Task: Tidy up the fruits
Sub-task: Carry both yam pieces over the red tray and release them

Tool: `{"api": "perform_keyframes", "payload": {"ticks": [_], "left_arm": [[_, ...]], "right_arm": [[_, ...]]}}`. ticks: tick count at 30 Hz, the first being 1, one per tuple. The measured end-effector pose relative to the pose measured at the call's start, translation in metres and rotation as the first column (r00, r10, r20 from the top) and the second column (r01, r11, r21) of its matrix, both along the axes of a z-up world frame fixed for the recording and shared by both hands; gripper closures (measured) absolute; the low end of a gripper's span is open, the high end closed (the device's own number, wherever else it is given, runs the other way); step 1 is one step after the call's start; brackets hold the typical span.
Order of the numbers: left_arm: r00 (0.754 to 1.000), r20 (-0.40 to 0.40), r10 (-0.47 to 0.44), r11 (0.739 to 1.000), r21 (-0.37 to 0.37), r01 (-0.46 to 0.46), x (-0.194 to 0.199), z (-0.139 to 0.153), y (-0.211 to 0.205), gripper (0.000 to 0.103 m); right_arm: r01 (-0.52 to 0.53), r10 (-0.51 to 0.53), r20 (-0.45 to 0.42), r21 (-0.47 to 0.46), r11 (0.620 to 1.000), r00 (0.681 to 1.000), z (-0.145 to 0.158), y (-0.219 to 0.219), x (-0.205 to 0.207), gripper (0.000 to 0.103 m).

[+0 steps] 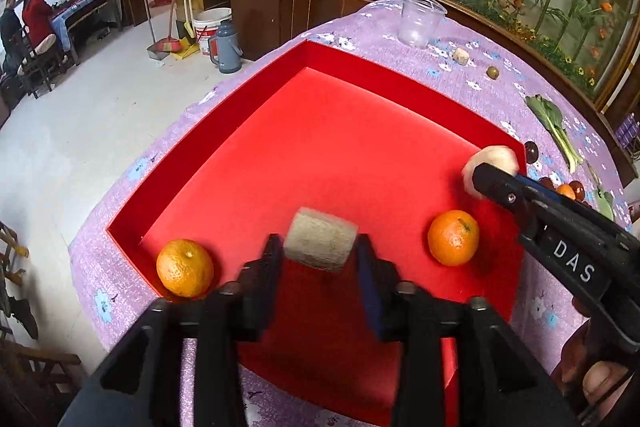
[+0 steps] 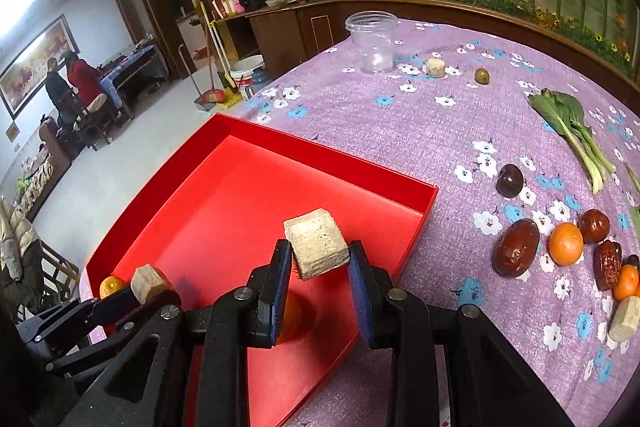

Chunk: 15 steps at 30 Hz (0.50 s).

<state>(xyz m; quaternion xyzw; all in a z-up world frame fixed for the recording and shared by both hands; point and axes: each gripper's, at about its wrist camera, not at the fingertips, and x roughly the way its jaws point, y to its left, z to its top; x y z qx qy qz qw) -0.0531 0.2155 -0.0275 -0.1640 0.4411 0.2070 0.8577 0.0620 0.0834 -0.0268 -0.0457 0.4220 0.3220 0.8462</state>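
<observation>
A red tray lies on the purple flowered tablecloth, with two oranges inside it. My left gripper hangs over the tray's near side, open, with a pale fibrous chunk loose and blurred between its fingers. My right gripper is over the tray's right side, shut on a second pale chunk, which sits tilted between the blue pads. One orange lies just under it. From the left wrist view the right gripper comes in from the right with its chunk at the tip.
Right of the tray lie dark red dates, an orange, another pale chunk and leafy greens. A clear plastic cup, a small chunk and a green olive stand further back. Two people sit at a far table.
</observation>
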Motion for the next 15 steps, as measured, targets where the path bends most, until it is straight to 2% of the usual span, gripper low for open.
{"api": "perform_keyframes", "payload": {"ticks": [1, 2, 4, 9, 15], "left_arm": [[1.000, 0.003, 0.010, 1.000, 0.006, -0.010, -0.001, 0.001, 0.001, 0.029], [1.000, 0.012, 0.022, 1.000, 0.010, -0.023, -0.003, 0.003, 0.001, 0.025], [0.999, 0.036, 0.035, 0.999, 0.013, -0.035, -0.009, 0.009, 0.002, 0.023], [0.997, 0.060, 0.051, 0.998, 0.019, -0.052, -0.016, 0.017, 0.002, 0.023], [0.995, 0.086, 0.042, 0.999, 0.009, -0.043, -0.016, 0.022, -0.010, 0.021]], "right_arm": [[-0.001, 0.001, 0.001, -0.005, 1.000, 1.000, 0.000, 0.001, 0.000, 0.058], [-0.007, 0.007, -0.001, -0.008, 1.000, 1.000, 0.000, 0.002, 0.000, 0.053], [-0.010, 0.010, 0.009, -0.006, 1.000, 1.000, 0.002, 0.002, -0.002, 0.044], [0.005, -0.006, 0.033, 0.039, 0.999, 0.999, 0.015, -0.013, -0.009, 0.044], [0.055, -0.059, 0.050, 0.077, 0.995, 0.997, 0.026, -0.058, -0.023, 0.042]]}}
